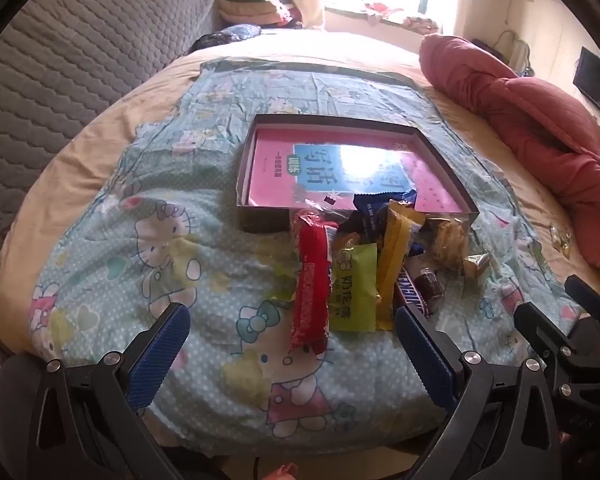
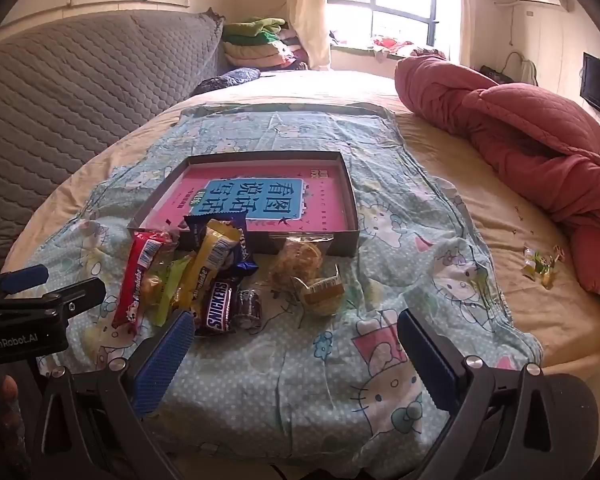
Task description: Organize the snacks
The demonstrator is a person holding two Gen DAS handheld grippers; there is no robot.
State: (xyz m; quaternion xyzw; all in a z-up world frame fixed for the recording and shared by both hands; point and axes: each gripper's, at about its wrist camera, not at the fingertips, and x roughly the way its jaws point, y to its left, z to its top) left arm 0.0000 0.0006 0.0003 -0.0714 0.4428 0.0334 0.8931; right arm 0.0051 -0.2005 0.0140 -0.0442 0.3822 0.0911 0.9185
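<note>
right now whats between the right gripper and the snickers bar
Nothing: only bare cartoon-print blanket lies between the open right gripper and the Snickers bar, clearest in the right wrist view.

"SNICKERS" on the brown bar just ahead of the right tool's left finger, "看图说话写话" on the pink book farther ahead, "GenRobot.AI" on the left tool

We note daylight from the blown-out window, glare on the book cover, fisheye-bent dark edges.
</note>
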